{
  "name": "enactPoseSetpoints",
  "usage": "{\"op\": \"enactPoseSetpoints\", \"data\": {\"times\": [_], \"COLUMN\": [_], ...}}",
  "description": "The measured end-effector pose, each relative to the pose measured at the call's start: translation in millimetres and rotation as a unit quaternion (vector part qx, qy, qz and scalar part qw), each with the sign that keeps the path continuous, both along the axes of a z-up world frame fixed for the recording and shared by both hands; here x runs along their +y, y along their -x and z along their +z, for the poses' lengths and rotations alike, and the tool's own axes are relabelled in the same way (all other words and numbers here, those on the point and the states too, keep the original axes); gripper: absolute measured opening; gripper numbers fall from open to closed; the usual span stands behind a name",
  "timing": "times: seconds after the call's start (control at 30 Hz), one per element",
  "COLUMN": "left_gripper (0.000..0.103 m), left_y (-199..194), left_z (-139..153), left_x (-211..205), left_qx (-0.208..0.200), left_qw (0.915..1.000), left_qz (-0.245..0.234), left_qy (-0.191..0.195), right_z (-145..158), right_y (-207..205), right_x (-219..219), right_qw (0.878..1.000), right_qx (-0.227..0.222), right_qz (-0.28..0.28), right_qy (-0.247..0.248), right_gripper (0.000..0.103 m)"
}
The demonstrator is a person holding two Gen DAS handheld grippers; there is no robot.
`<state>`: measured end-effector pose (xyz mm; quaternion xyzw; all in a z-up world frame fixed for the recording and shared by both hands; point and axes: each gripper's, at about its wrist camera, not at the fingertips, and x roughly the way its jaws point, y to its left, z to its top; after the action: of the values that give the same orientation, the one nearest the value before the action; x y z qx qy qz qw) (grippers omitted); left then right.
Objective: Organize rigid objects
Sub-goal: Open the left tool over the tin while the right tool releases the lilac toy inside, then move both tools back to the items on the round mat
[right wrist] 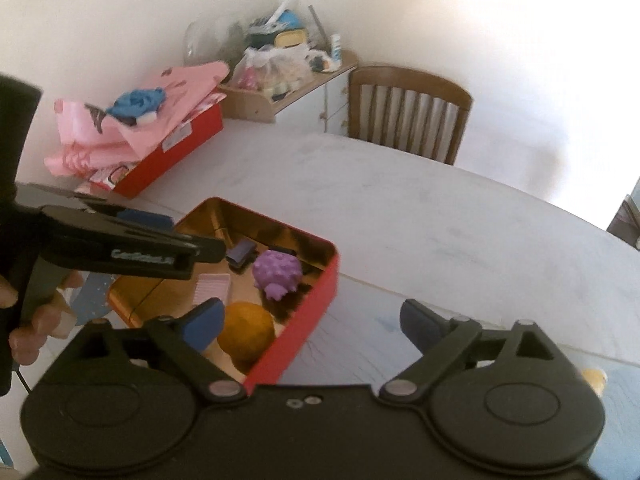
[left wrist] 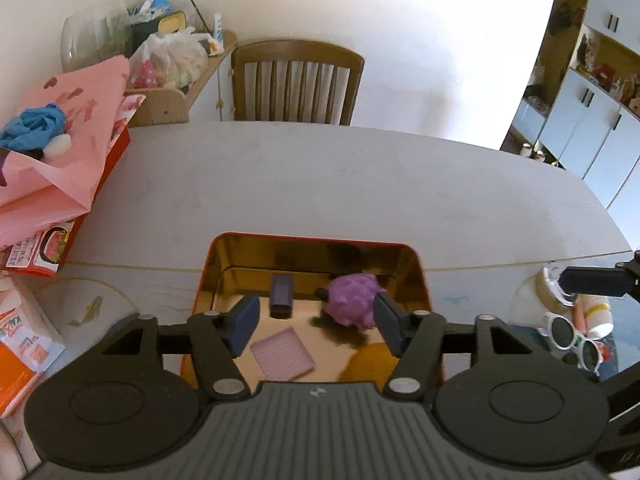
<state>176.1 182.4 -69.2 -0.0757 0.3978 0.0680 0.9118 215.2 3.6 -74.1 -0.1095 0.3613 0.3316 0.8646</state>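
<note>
A red tin [left wrist: 416, 264] [right wrist: 316, 300] with a gold inside lies on the table. In it lie a purple spiky toy [left wrist: 352, 298] [right wrist: 278, 272], a dark purple block [left wrist: 282, 290] [right wrist: 240, 254], a pink ribbed pad [left wrist: 282, 354] [right wrist: 212, 288] and an orange ball [left wrist: 370, 362] [right wrist: 246, 334]. My left gripper [left wrist: 316, 324] is open and empty, hovering over the tin; its body shows in the right wrist view [right wrist: 120, 254]. My right gripper [right wrist: 312, 324] is open and empty above the tin's near right wall.
Pink paper bags [left wrist: 60, 152] [right wrist: 140, 120] on a red box stand at the table's left. White sunglasses [left wrist: 576, 340] and a cup lie at the right. A wooden chair [left wrist: 296, 80] [right wrist: 408, 112] stands behind the table. A cluttered shelf [left wrist: 172, 60] stands by the wall.
</note>
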Motion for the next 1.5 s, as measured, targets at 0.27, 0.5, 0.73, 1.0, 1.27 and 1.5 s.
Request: {"op": "enactPoseSetpoints", "data": {"times": [0.27,0.5,0.73,1.0,1.27,1.5], "left_gripper": [0.076,0.083,0.084,0.084,0.084,0.084], "left_y": [22.8,37.1,34.9,23.3,5.1,-22.4], "left_z": [16.5,24.8,24.5,12.1,-13.0,-46.4], "left_x": [-40.7,-83.4,-124.5,-171.2,-212.1,-237.6], "left_qx": [-0.028,-0.047,-0.050,-0.039,-0.015,0.024], "left_qw": [0.9996,0.9982,0.9971,0.9967,0.9954,0.9923], "left_qz": [-0.008,-0.032,-0.052,-0.071,-0.093,-0.120], "left_qy": [0.006,0.020,0.023,0.001,-0.018,-0.019], "right_z": [10.4,12.7,7.1,-6.0,-23.2,-39.2], "right_y": [17.1,29.6,28.6,7.7,-17.5,-40.4], "right_x": [-70.9,-140.7,-199.4,-240.9,-270.9,-274.7], "right_qw": [0.999,0.997,0.994,0.990,0.989,0.989], "right_qx": [0.000,-0.007,-0.001,0.005,0.025,0.040], "right_qz": [-0.042,-0.073,-0.109,-0.141,-0.147,-0.142], "right_qy": [-0.027,-0.031,-0.032,-0.029,-0.021,-0.002], "right_gripper": [0.101,0.103,0.103,0.103,0.103,0.103]}}
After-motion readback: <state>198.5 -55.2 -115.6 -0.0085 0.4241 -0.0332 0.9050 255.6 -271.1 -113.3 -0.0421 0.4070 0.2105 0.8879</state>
